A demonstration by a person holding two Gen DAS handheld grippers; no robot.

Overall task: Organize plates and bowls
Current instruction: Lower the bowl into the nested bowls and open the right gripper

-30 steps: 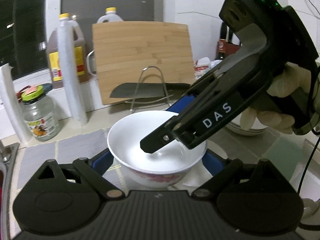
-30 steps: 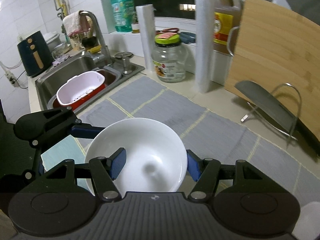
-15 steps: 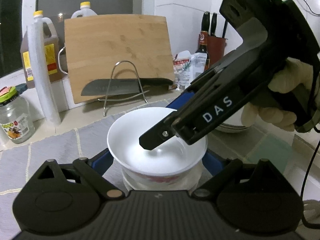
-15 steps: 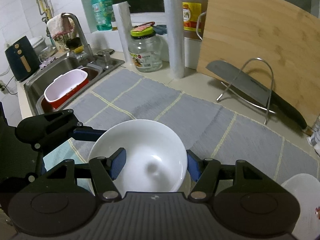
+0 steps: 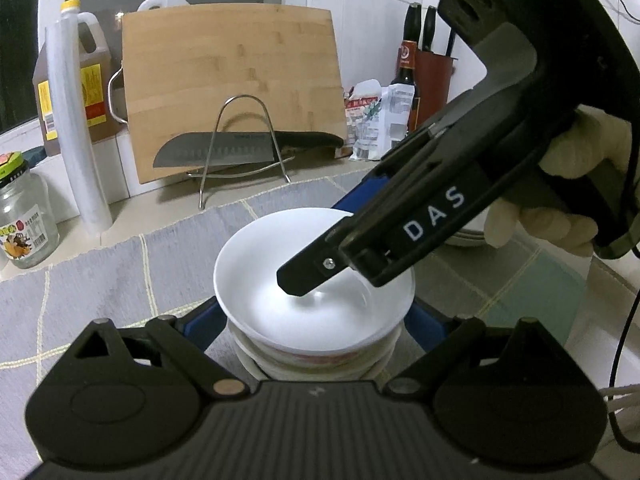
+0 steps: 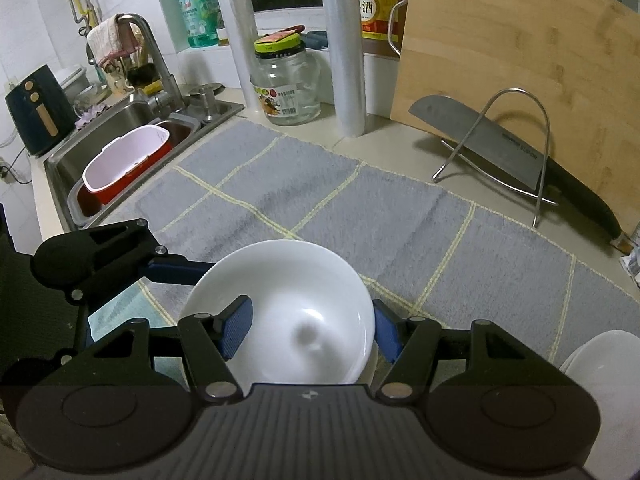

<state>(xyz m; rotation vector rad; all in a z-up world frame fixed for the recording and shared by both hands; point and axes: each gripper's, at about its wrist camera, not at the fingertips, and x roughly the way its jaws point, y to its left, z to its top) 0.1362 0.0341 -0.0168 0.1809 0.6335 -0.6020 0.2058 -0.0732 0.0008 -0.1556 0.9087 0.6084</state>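
The white bowl [image 5: 314, 280], low in the middle of the frame, sits nested on other bowls [image 5: 312, 364], so stacking looks partly done; plates [image 6: 596, 364] wait lower right. The right gripper [image 6: 308, 330] pinches its rim, jaws closed, tilted steeply down. The left gripper [image 5: 314, 322] straddles the stack, jaws open.

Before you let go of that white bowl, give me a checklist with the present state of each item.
1. Right hand-held gripper clamped on the white bowl, one finger inside, one outside: ok.
2. Bowl seated in the stack of bowls beneath it: cannot tell, contact is hidden.
3. Bowl centred over the stack: ok.
4. Left hand-held gripper flanks the bowl; whether it is pressing on it or free: cannot tell.
5. Knife on its rack, well away from the stack: ok.
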